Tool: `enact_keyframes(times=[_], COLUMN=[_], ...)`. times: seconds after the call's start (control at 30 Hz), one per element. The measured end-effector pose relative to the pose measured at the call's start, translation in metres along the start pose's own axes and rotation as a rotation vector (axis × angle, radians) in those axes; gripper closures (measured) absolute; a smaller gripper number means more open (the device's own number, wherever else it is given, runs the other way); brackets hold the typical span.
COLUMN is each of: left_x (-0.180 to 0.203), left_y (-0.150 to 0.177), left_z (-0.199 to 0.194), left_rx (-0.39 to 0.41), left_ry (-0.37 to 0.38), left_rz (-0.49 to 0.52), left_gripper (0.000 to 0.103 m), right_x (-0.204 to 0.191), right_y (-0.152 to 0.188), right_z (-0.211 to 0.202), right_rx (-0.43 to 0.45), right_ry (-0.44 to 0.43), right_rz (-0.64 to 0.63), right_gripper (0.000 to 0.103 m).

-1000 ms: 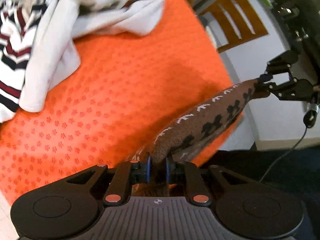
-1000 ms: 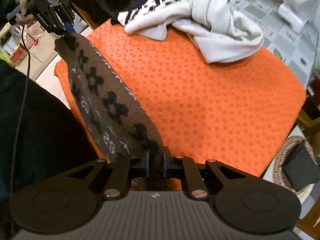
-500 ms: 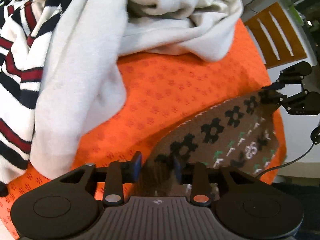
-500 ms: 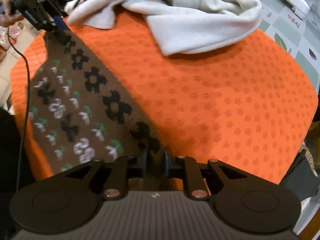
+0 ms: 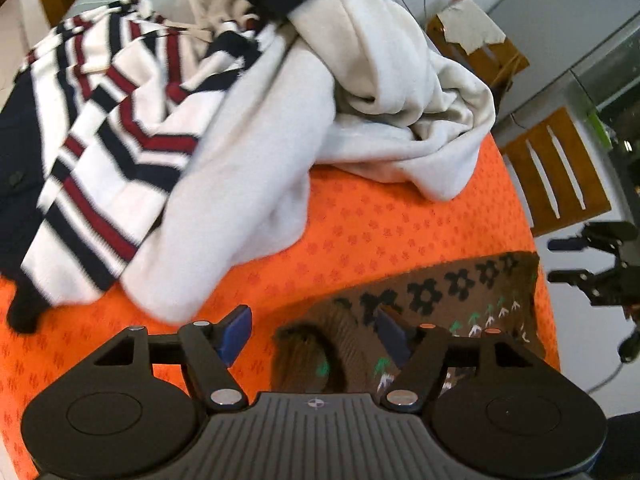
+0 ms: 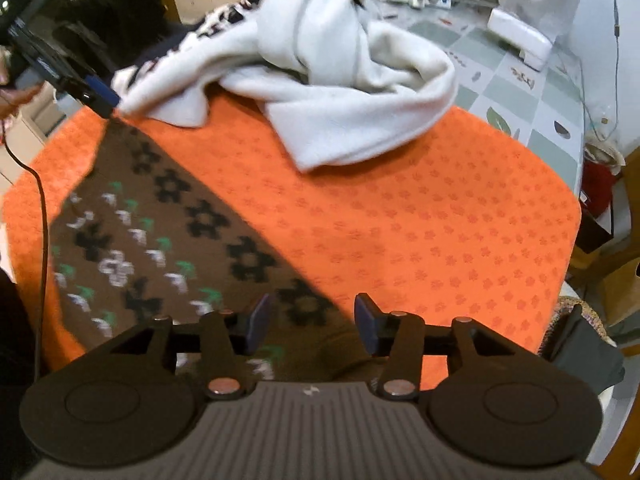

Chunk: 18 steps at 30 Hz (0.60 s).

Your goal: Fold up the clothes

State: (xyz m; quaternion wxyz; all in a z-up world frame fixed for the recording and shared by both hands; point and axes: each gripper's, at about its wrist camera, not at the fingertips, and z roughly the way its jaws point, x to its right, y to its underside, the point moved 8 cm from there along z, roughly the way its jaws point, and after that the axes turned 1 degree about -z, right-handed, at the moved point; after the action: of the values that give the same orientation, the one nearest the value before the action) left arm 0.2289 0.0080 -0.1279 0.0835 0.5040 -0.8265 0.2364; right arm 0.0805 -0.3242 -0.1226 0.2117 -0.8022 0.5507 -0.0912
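Orange mat with a small flower print covers the desk; green-checked tablecloth shows beyond it. Brown patterned knit lies spread flat along the near edge of the mat, black flower motifs in a row, white and green marks beside them. Left gripper: fingers spread wide, nothing pinched, a bunched corner of the knit lying between them. Right gripper: fingers likewise spread, hovering over the knit's other end, no grip. White fleece garment heaped at the far side of the mat, striped navy-red-white sweater beside and partly under it. Wooden chair off the desk's edge.
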Motion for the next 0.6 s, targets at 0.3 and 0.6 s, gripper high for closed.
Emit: enact_keyframes(times=[0.3,0.6], left_x=[-0.016,-0.007], left_y=[0.051,0.048], left_z=[0.003,0.005], left_rx=[-0.008,0.035], left_ry=[-0.025,-0.003], left_rz=[0.041,0.161], left_gripper=[0.033,0.054], right_x=[-0.066,-0.1], right_y=[0.035,0.068], right_z=[-0.028,-0.03], right_rx=[0.054,0.121], right_ry=[-0.039,0.12], right_rz=[0.109,0.341], right_gripper=[0.05,0.05])
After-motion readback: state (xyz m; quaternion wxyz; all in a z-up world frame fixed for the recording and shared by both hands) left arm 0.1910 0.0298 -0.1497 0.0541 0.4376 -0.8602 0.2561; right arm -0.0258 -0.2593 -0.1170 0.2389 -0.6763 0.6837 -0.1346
